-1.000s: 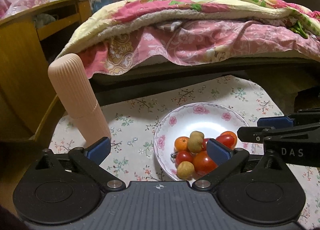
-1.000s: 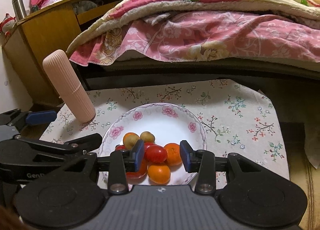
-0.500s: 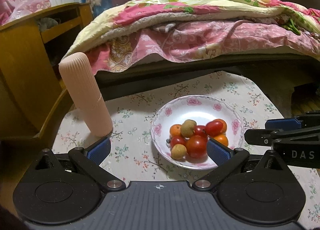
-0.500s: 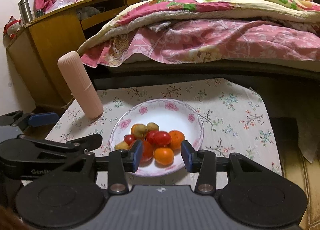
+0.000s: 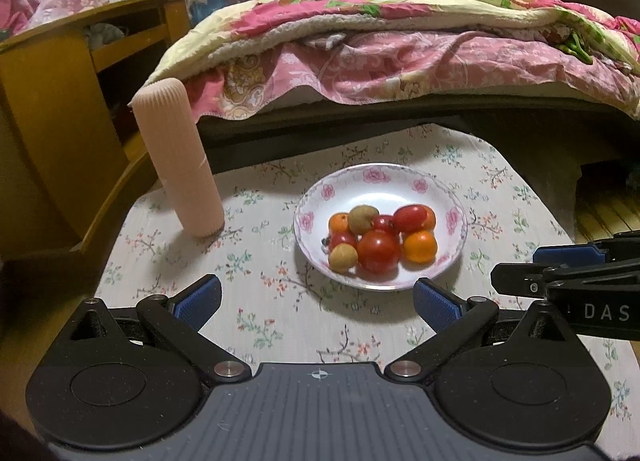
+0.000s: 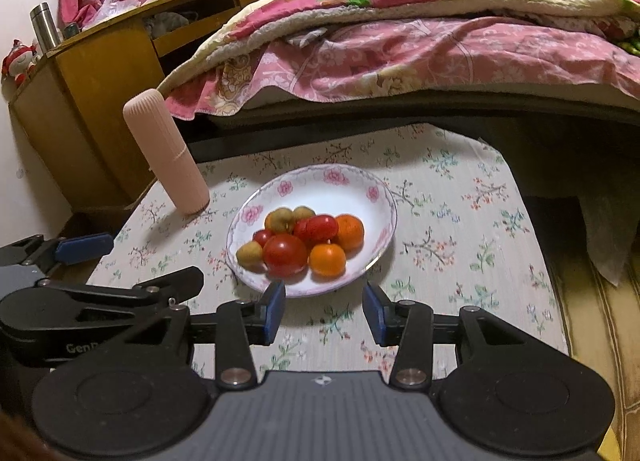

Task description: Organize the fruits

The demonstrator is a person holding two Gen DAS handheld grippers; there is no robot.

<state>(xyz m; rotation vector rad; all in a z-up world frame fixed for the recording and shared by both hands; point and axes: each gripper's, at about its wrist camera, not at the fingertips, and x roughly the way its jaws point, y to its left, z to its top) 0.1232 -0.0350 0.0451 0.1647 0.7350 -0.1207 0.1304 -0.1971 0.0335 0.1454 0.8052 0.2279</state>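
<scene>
A white plate with pink flowers (image 5: 400, 181) (image 6: 320, 189) sits in the middle of the floral tablecloth. It holds several fruits in a pile: red tomatoes (image 5: 378, 251) (image 6: 285, 253), oranges (image 5: 419, 247) (image 6: 327, 259) and small brown-green fruits (image 5: 343, 257) (image 6: 249, 254). My left gripper (image 5: 318, 303) is open wide and empty, just in front of the plate. My right gripper (image 6: 325, 309) is open and empty, also just short of the plate's near rim. Each gripper shows at the edge of the other's view.
A tall ribbed pink cylinder (image 5: 178, 157) (image 6: 166, 151) stands upright left of the plate. A wooden desk (image 6: 88, 101) stands at the far left. A bed with a pink quilt (image 5: 400, 53) runs along the table's far side. The table's right edge drops to the floor (image 6: 600, 301).
Both grippers have pulled back and up from the plate, so the plate and fruits look farther away. The right jaws have opened wider. The fruits have not moved.
</scene>
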